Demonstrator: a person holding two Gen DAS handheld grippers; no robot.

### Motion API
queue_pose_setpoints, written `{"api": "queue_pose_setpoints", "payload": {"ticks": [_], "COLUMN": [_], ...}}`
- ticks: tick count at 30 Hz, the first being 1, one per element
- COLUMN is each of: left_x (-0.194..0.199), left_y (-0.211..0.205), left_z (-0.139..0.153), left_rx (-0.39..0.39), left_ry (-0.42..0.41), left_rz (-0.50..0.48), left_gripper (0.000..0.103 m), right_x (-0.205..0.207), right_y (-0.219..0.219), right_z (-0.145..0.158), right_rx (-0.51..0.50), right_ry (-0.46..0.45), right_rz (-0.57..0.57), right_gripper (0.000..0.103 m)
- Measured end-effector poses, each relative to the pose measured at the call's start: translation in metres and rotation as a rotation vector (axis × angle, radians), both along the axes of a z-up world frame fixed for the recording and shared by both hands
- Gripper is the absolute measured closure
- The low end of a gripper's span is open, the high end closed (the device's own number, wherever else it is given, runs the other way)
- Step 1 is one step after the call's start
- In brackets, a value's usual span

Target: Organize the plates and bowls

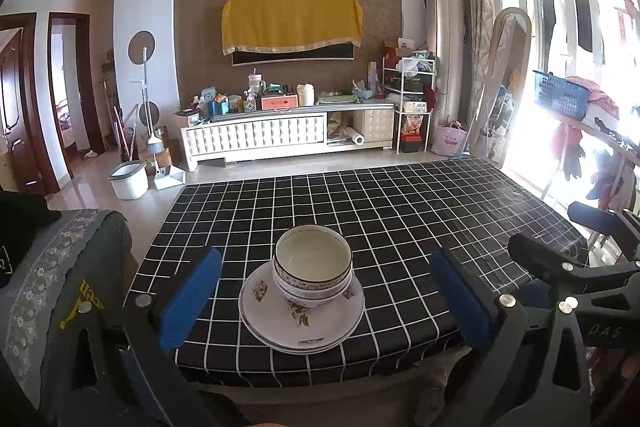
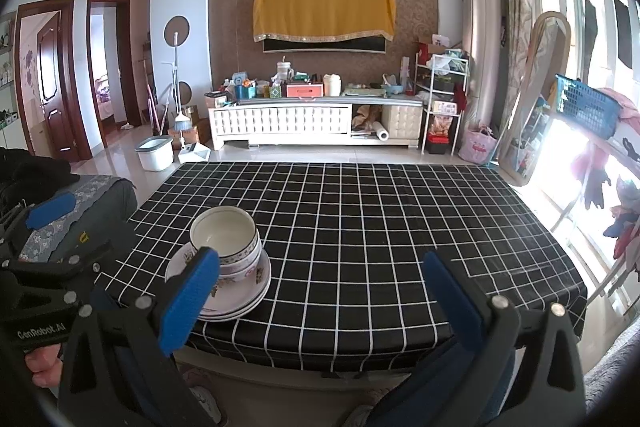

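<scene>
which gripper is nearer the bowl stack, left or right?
Left. The left gripper is centred on the bowl stack, open. The right gripper, open, sits off to the stack's right.

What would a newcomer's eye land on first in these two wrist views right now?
Probably the stacked bowls nested on the floral plates, alone near the front edge of the black checked tablecloth. Next, the yellow cloth draped on the far wall. Both the left gripper and right gripper hang open, empty.

Both wrist views face forward, sharing the table [image 1: 400,195].
</scene>
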State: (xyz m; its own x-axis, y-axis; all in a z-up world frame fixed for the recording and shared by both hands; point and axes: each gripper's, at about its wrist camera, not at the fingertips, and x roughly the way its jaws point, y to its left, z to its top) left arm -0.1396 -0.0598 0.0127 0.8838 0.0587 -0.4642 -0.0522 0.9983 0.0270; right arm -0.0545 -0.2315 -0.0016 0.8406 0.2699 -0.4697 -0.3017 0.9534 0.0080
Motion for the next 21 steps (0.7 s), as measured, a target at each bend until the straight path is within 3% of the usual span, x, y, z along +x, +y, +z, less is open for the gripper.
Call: {"api": "queue_pose_setpoints", "payload": {"ticks": [21], "left_x": [-0.001], "left_y": [0.0003], "left_z": [-0.0018], "left_rx": [-0.005], "left_ry": [0.003], "left_rz": [-0.001], "left_gripper": [0.0], "right_x": [0.0], "right_y": [-0.0028], "right_z": [-0.0014], "right_rx": [-0.007], "right_ry": [0.002], "right_rz": [-0.002], "right_gripper": [0.0]}}
